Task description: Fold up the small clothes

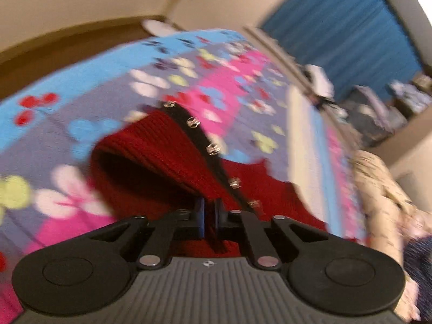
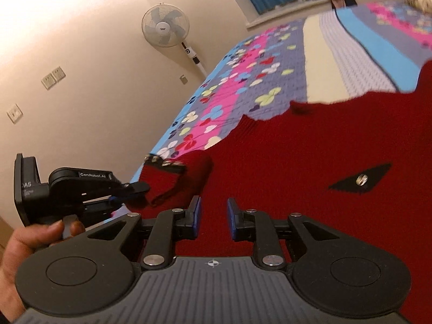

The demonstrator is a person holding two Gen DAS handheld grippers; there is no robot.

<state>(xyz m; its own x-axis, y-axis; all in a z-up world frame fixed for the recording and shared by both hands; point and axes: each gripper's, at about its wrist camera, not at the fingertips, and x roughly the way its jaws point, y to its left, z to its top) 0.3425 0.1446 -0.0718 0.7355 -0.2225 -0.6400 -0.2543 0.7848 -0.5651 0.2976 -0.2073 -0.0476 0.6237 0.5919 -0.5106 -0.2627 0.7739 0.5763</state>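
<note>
A red knit cardigan with a black button band and shiny buttons lies partly lifted over a flowered bedspread. My left gripper is shut on a fold of its red knit, which shows between the blue pads. In the right wrist view the cardigan fills the foreground. The left gripper pinches its edge at the left, held by a hand. My right gripper has its jaws a little apart with red knit filling the gap, gripping it. A black patch with a button lies to the right.
The bedspread runs far back, with cream and blue stripes. A standing fan is by the wall. Blue curtains hang behind the bed. A beige garment and other clothes lie on the right.
</note>
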